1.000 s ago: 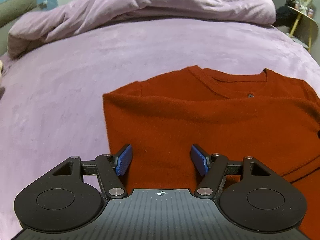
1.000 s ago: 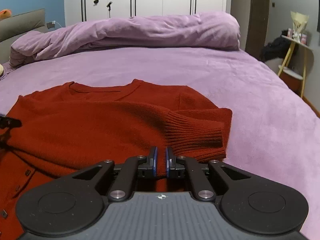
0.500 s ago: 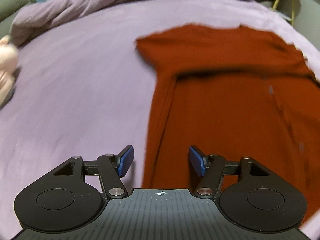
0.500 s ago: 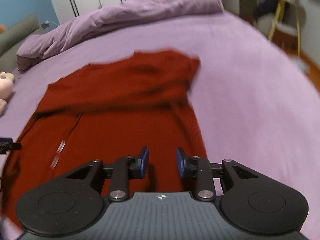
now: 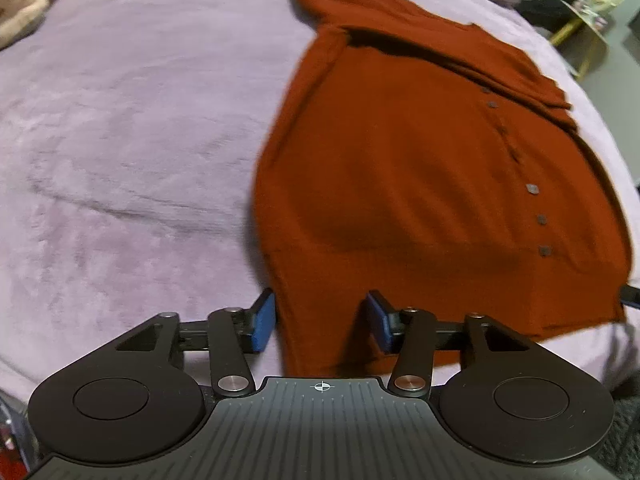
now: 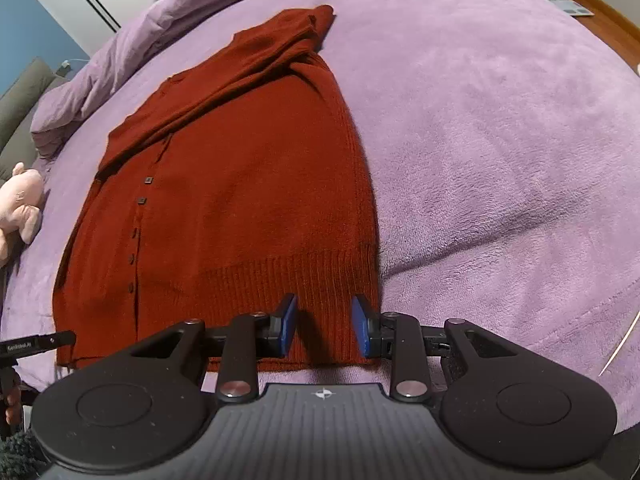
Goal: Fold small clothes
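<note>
Both grippers dropped back to the hem: left gripper [image 5: 318,322] and right gripper [image 6: 324,326] hang spread and empty over the cardigan [image 6: 240,200], so you pinch each hem corner squarely, then carry toward 12 o'clock.

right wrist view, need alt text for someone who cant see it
An open two-finger right gripper hovers at the ribbed hem of a rust-red buttoned cardigan, which lies flat on a purple bedspread with its sleeves folded across the top. A pink plush toy sits at the left edge.

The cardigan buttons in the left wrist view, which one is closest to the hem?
The lowest button of the red cardigan, just above the ribbed hem band; the others run in a line above it toward the collar.
</note>
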Available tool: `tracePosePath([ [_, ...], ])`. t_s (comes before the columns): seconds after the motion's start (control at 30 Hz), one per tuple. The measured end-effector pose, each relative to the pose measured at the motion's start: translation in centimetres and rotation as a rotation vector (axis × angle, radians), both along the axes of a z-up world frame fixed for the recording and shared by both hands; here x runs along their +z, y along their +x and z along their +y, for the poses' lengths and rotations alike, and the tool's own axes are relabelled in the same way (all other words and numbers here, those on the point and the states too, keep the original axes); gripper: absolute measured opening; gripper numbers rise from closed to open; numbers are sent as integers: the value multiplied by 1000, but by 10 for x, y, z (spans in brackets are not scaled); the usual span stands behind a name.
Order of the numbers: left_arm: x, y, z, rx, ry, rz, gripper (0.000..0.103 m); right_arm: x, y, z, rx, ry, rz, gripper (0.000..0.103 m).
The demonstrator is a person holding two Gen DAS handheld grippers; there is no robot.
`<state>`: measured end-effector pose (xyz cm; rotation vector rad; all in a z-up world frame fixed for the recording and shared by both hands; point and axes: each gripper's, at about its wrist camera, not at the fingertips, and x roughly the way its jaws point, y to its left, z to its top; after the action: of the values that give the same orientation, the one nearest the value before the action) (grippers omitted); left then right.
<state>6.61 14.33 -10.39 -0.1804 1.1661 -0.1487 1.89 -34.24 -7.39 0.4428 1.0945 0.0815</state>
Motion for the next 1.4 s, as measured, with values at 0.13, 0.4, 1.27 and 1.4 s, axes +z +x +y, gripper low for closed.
tracePosePath([
  [0.13,-4,-1,-2,-35,14,12,42,-8,-1,-7,-31,72,22,26],
  [0.4,-1,5,19,-18,-111,50,9,-18,-1,-26,-91,208,55,0],
  [1.27,52,60,30,53,-238,-160,8,-25,11,-47,-123,340,150,26],
  [1.4,60,60,27,26,-222,-186,8,-17,24,-33,-68,363,75,5],
])
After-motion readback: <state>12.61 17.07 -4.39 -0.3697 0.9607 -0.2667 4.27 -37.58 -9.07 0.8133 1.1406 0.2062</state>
